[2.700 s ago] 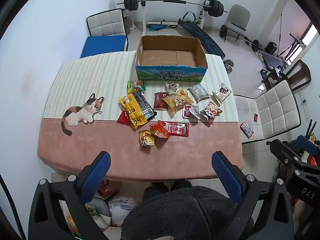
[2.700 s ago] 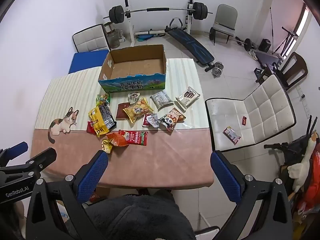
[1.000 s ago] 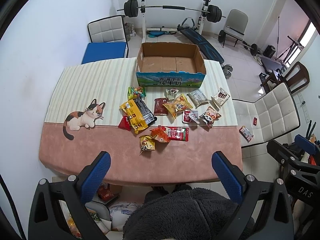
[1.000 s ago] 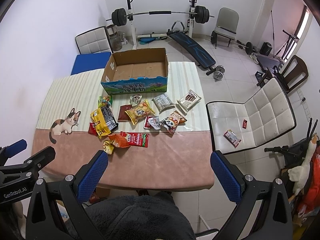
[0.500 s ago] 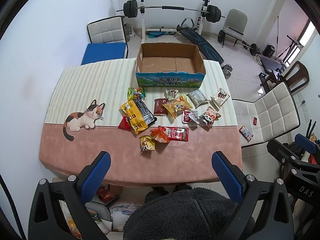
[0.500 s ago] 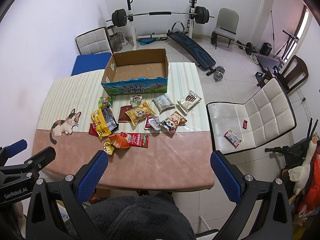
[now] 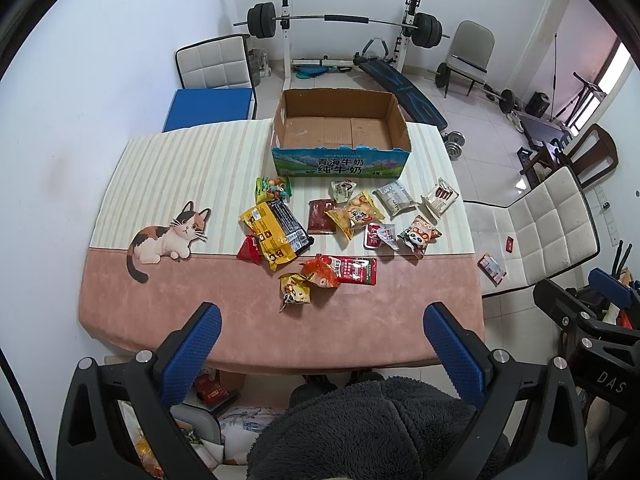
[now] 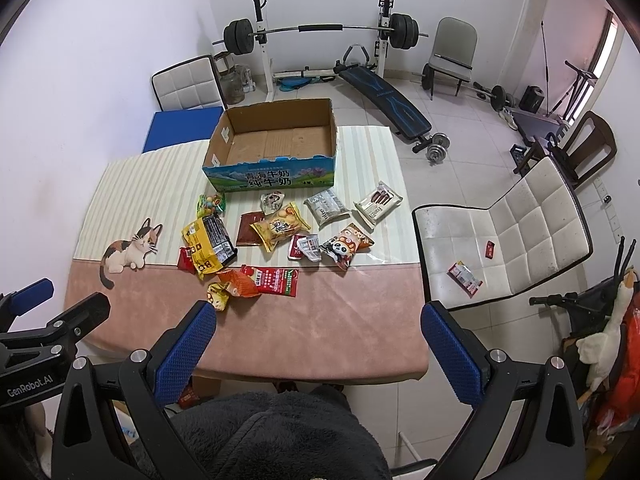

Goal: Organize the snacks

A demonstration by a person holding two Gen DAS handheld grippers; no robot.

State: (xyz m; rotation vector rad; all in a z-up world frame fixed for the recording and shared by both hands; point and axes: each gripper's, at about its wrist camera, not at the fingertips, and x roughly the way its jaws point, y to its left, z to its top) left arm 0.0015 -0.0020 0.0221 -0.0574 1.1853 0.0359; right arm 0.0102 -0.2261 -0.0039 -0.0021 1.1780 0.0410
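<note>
One cardboard box holds nothing; snack packets lie outside.

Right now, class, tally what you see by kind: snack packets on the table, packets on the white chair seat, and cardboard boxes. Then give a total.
Snack packets on the table: 13
Packets on the white chair: 2
Cardboard boxes: 1
Total: 16
</note>
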